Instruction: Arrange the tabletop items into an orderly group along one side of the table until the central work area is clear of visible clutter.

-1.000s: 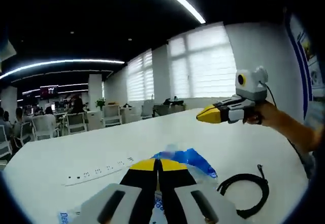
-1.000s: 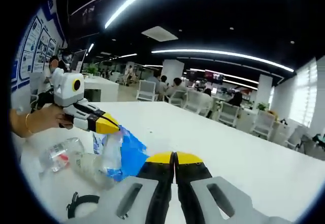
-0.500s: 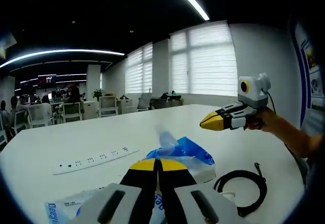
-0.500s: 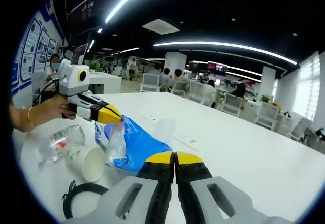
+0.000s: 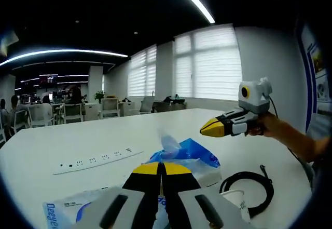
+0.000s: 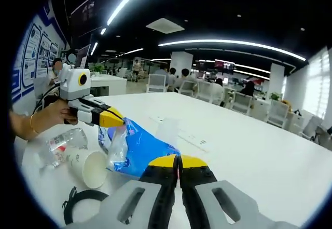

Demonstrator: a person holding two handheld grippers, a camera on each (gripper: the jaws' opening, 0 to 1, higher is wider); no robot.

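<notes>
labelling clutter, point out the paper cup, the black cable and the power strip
paper cup (image 6: 93, 169): right gripper view, open mouth
black cable (image 5: 252, 189): left gripper view, coil's right side
power strip (image 5: 98, 161): left gripper view, top face

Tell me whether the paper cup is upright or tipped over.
Tipped over. The paper cup lies on its side on the white table, open mouth facing the camera, beside the clear plastic bottle.

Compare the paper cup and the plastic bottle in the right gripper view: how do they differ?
The paper cup is opaque white; the plastic bottle is clear with a red-marked label. The cup's open mouth faces the camera; whether the bottle is capped is unclear. The cup lies nearer the camera. Both lie on their sides on the white table.
</notes>
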